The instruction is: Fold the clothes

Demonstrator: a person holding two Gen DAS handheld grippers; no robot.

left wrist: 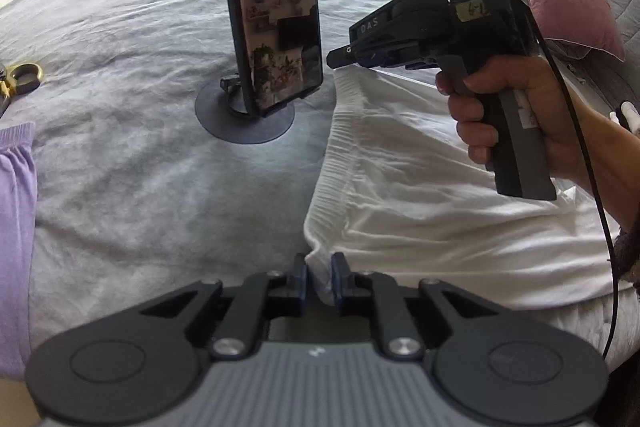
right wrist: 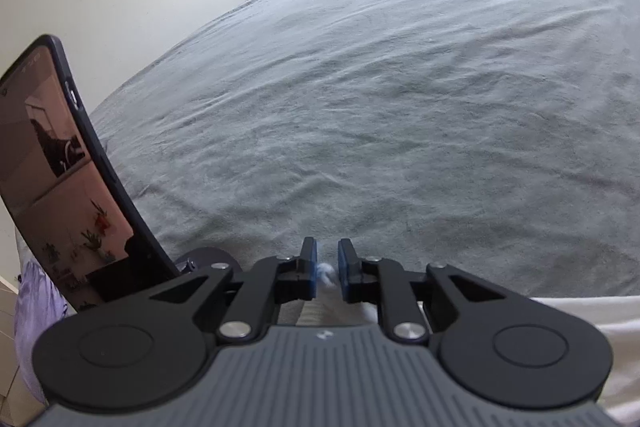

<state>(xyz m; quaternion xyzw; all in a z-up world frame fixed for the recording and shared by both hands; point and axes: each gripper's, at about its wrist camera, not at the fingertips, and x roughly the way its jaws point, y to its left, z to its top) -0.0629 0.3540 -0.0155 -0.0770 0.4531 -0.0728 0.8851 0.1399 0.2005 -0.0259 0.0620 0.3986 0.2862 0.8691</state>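
Left claw (left wrist: 319, 273), narrow, grips the near corner of the white garment (left wrist: 440, 195). Its ribbed elastic edge runs away along the grey bed (left wrist: 140, 155) to the right claw (right wrist: 327, 269), likewise pinching white cloth. Fabric wrinkled, lying flat.

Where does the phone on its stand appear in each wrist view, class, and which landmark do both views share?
Left wrist view: the phone stands upright at top centre, left of the white garment.
Right wrist view: the phone leans along the left edge.
Shared landmark: the grey bedspread.
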